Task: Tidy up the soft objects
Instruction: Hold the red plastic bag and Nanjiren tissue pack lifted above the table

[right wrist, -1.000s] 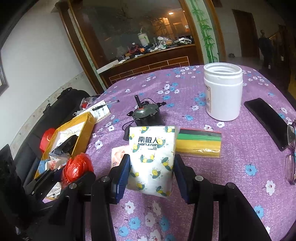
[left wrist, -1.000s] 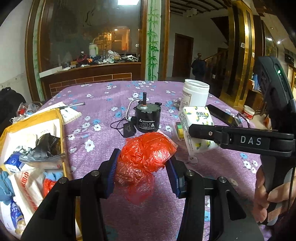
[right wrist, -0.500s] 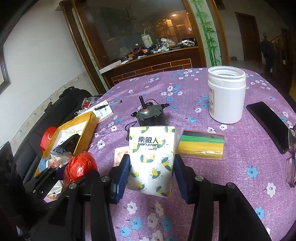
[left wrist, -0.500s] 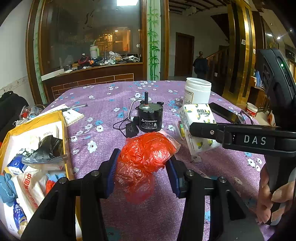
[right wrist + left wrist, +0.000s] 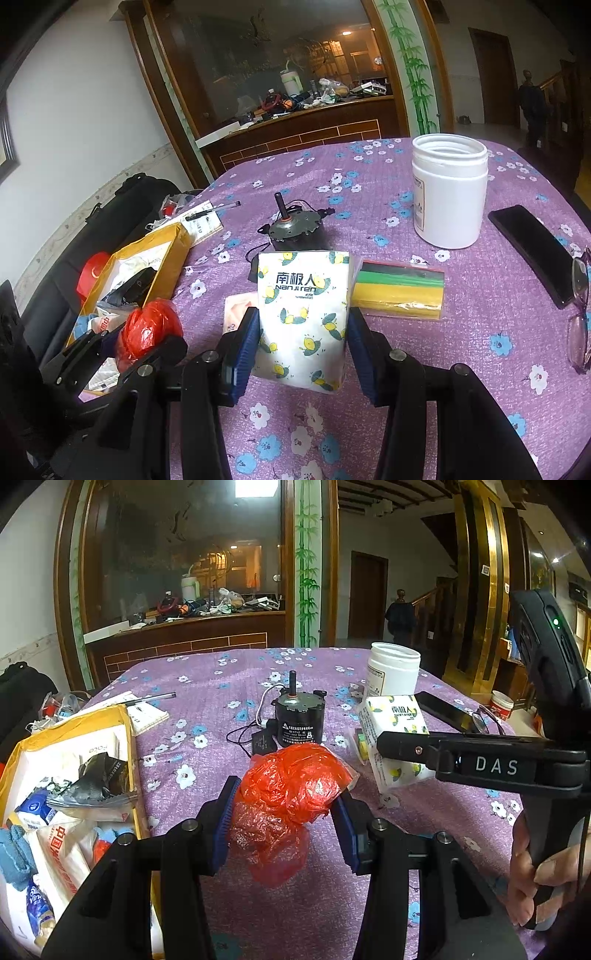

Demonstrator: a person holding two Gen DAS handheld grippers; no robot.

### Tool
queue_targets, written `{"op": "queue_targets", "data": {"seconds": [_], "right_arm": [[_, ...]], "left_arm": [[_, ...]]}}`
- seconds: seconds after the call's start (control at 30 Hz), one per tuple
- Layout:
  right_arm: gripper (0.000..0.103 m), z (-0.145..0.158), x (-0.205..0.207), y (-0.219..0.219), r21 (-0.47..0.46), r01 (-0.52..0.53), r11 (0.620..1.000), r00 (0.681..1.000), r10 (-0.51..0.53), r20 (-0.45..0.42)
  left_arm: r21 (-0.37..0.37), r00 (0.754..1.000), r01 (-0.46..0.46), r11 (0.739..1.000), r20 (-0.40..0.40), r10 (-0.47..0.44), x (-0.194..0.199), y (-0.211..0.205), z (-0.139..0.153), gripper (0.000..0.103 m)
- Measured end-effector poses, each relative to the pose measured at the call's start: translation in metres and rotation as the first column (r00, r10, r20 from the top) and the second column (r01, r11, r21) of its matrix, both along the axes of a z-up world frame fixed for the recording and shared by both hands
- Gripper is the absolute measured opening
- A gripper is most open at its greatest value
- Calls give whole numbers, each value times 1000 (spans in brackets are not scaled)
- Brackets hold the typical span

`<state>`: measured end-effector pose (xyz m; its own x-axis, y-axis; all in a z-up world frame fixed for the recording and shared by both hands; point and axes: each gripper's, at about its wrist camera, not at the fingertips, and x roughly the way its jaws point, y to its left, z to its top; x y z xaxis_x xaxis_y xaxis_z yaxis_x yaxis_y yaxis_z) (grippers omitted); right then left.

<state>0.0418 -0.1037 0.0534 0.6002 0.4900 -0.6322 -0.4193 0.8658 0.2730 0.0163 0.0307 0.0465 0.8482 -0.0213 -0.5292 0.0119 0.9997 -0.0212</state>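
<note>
Red crumpled plastic bag [image 5: 291, 786] sits clamped between the left gripper [image 5: 284, 819] jaws above the worktop [image 5: 221, 686], yellow box [image 5: 74, 727] immediately left; in the right view, tissue pack [image 5: 303, 317] stands upright, gripped in right gripper [image 5: 303, 350], box farther left.

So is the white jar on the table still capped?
No, in the right wrist view the white jar stands upright with no lid, its open threaded mouth showing.
</note>
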Motion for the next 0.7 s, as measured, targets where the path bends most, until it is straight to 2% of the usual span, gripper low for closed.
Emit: {"op": "queue_targets", "data": {"seconds": [0.23, 0.7], "right_arm": [[49, 1, 0, 0, -3, 2, 1000, 1000, -2, 8], [49, 11, -9, 4, 8, -27, 1000, 998, 26, 53]], "left_arm": [[-27, 999, 9, 1000, 40, -8, -6, 2, 6, 46], [-29, 995, -58, 998, 79, 60, -8, 13, 13, 46]]}}
